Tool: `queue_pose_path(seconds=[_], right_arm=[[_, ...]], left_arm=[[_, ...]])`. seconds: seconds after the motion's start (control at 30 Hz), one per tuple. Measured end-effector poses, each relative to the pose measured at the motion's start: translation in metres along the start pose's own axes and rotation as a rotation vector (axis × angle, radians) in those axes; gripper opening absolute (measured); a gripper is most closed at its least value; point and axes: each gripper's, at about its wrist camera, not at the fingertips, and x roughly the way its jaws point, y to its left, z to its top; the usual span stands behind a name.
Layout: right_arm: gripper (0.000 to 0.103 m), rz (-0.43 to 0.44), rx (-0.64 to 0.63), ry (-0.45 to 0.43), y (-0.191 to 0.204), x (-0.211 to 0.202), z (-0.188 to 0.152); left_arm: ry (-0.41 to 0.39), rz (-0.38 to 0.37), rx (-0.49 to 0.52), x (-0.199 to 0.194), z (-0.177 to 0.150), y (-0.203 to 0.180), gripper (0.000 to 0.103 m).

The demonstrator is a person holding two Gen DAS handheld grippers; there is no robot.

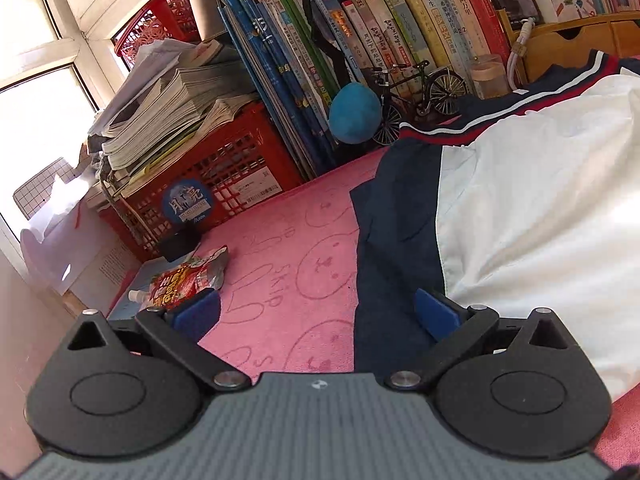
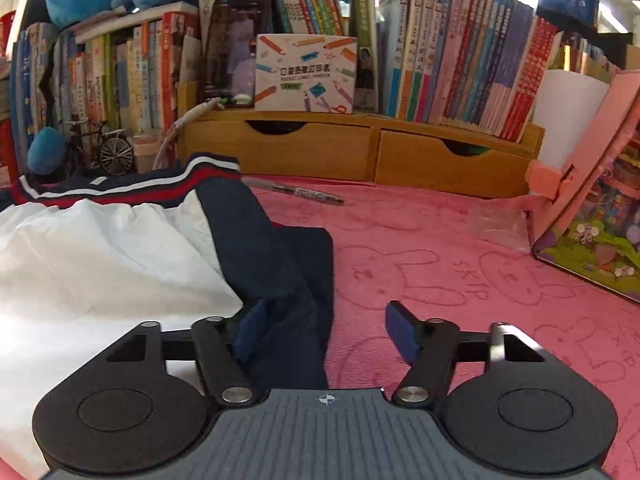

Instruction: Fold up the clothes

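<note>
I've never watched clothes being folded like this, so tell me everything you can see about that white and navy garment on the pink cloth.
The garment is a jacket-like top of thin, smooth-looking fabric: a white body with navy side panels and a band striped red, white and navy at its far end. It lies rumpled and puffed, not yet neatly folded, on the pink cloth before the bookshelf. Its navy edges reach between each gripper's open pads, unpinched.

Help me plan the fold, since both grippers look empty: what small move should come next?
Probably close the right gripper on the navy sleeve edge lying between its open fingers. The left gripper is open too, straddling the jacket edge on the pink blanket, so neither holds cloth yet.
</note>
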Motion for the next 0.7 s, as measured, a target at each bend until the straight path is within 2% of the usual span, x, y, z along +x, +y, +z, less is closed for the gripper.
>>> queue_pose_path(seconds=[0.07,0.1,0.2,0.23,0.27,0.3,0.37,0.43,0.53,0.57,0.6,0.7], right_arm=[[0.077,0.011,0.048,-0.035,-0.005,-0.008,0.006],[0.077,0.044,0.047,-0.049,0.001,-0.010,0.011],[0.077,0.219,-0.026,-0.081,0.045,-0.009,0.031],[0.077,0.277,-0.050,-0.092,0.060,-0.009,0.038],[0.071,0.329,-0.073,-0.093,0.076,-0.004,0.043],[0.054,0.367,-0.093,-0.081,0.092,0.004,0.046],[0.039,0.402,-0.124,-0.034,0.120,0.025,0.051],[0.039,0.393,-0.143,0.006,0.136,0.044,0.054],[0.040,0.299,-0.181,0.047,0.130,0.072,0.051],[0.047,0.287,-0.177,0.064,0.122,0.081,0.050],[0.053,0.303,-0.142,0.077,0.108,0.087,0.049],[0.053,0.359,0.004,0.078,0.073,0.091,0.046]], left_arm=[[-0.044,-0.083,-0.062,-0.007,0.014,0.007,0.100],[-0.071,-0.133,-0.092,-0.011,0.023,0.008,0.100],[-0.137,-0.285,-0.119,-0.012,0.060,-0.010,0.100],[-0.143,-0.305,-0.114,-0.008,0.070,-0.018,0.100],[-0.144,-0.319,-0.098,-0.001,0.081,-0.030,0.100],[-0.135,-0.315,-0.078,0.009,0.088,-0.041,0.100],[-0.103,-0.283,-0.035,0.031,0.096,-0.062,0.100],[-0.056,-0.226,0.002,0.054,0.097,-0.074,0.100],[-0.005,-0.169,-0.006,0.078,0.088,-0.064,0.101],[-0.008,-0.164,-0.032,0.081,0.083,-0.054,0.103],[-0.015,-0.157,-0.063,0.083,0.076,-0.044,0.103],[-0.015,-0.081,-0.104,0.091,0.060,-0.017,0.103]])
